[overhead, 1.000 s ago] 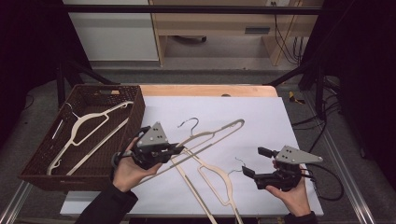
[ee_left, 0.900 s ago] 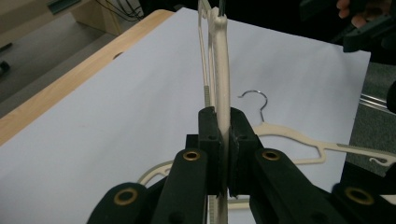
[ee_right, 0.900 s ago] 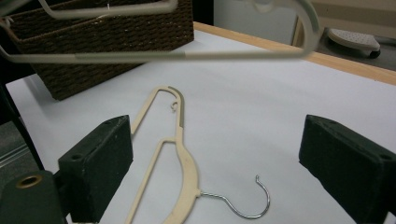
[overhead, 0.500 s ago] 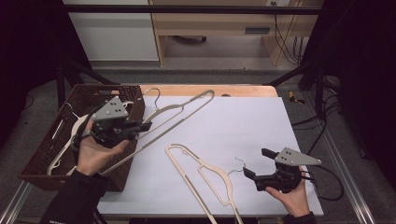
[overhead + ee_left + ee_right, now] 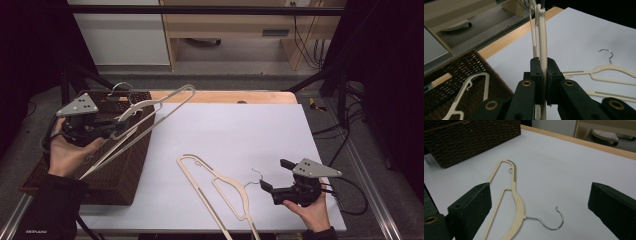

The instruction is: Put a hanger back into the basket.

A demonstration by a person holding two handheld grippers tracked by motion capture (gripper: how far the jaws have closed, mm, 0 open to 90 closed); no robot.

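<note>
L gripper (image 5: 116, 131) is pinching one cream hanger (image 5: 150, 112) over the wicker basket (image 5: 131, 172), which holds, I think, one hanger (image 5: 465, 93); R gripper (image 5: 265, 187), jaws spread, waits by the last hanger (image 5: 220, 187) on the table.

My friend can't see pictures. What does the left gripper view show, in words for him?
Two black jaws of the left gripper pinch a cream hanger that sticks up between them. Below at the left is a brown wicker basket with a white hanger inside, and another cream hanger lies on the white table at the right.
</note>
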